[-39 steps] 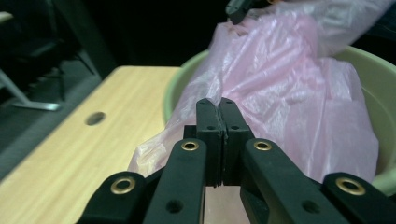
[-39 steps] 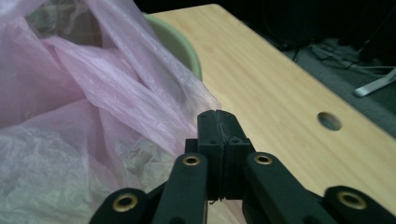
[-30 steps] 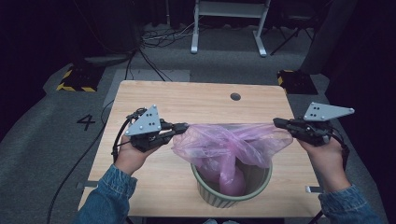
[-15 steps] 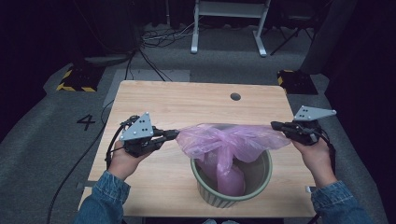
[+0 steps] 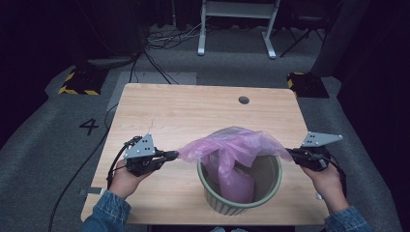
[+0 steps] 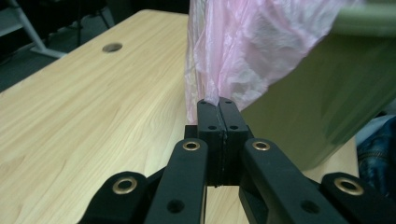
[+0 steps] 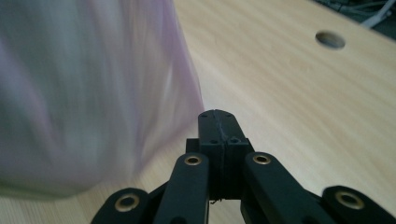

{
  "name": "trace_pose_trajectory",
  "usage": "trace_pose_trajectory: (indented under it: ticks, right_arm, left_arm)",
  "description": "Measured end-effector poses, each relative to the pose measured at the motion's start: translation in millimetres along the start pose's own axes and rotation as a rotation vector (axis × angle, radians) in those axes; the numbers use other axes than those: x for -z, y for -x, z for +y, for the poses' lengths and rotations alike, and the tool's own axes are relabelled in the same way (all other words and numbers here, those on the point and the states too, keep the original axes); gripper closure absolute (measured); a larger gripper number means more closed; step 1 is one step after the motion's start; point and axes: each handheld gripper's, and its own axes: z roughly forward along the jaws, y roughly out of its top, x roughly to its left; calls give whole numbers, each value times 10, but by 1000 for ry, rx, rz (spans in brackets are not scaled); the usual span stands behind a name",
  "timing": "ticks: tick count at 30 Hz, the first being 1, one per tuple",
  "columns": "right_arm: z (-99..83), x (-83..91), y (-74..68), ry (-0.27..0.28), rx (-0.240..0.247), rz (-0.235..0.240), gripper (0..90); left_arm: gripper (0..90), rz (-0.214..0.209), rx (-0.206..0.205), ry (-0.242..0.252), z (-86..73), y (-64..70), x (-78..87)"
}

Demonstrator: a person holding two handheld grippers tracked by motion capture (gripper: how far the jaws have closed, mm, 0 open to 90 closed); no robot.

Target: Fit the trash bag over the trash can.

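A pale green ribbed bin (image 5: 241, 205) stands near the table's front edge, with a pink plastic bag (image 5: 232, 145) hanging into it. The bag's mouth is stretched wide above the rim. My left gripper (image 5: 175, 154) is shut on the bag's left edge, left of the bin. My right gripper (image 5: 290, 153) is shut on the right edge, just past the bin's right rim. In the left gripper view the shut gripper (image 6: 218, 101) pinches the pink film (image 6: 252, 51) beside the bin wall (image 6: 317, 102). The right gripper view shows the shut gripper (image 7: 217, 114) with the blurred bag (image 7: 93, 93) meeting its tip.
The wooden table (image 5: 193, 111) has a round cable hole (image 5: 243, 100) at the back right. A black cable (image 5: 82, 169) trails off the left edge. On the floor beyond stand a white frame (image 5: 237, 29) and yellow-black striped blocks (image 5: 77, 84).
Both grippers have come nearer the table's front edge and lower, still holding the bag. The bag's mouth has dropped closer to the bin's rim.
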Motion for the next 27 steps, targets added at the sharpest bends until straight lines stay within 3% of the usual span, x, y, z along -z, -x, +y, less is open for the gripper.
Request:
trace_pose_trajectory:
  ticks: [4,5,6,8,11,15,21,24,27]
  right_arm:
    - [-140,10,16,7,-26,10,897]
    - [-135,48,23,28,-27,3,868]
    - [-109,107,34,63,-25,-14,772]
    - [-49,193,47,97,-33,-7,661]
    - [50,359,14,148,-8,-37,524]
    - [139,567,-50,203,-11,-12,385]
    - [297,799,-242,258,46,19,373]
    - [444,766,-373,249,91,53,398]
    - [568,710,-472,252,135,73,486]
  left_arm:
    - [885,6,10,51,-22,-24,65]
    - [832,21,8,80,20,-25,87]
    - [746,32,4,100,51,-24,97]
    - [614,31,-3,127,149,-16,120]
    - [447,31,-37,158,289,31,151]
    - [327,43,-75,184,445,105,164]
    - [319,3,-91,150,640,127,37]
    - [319,-31,-74,131,730,73,-62]
    - [319,-51,-51,93,775,9,-183]
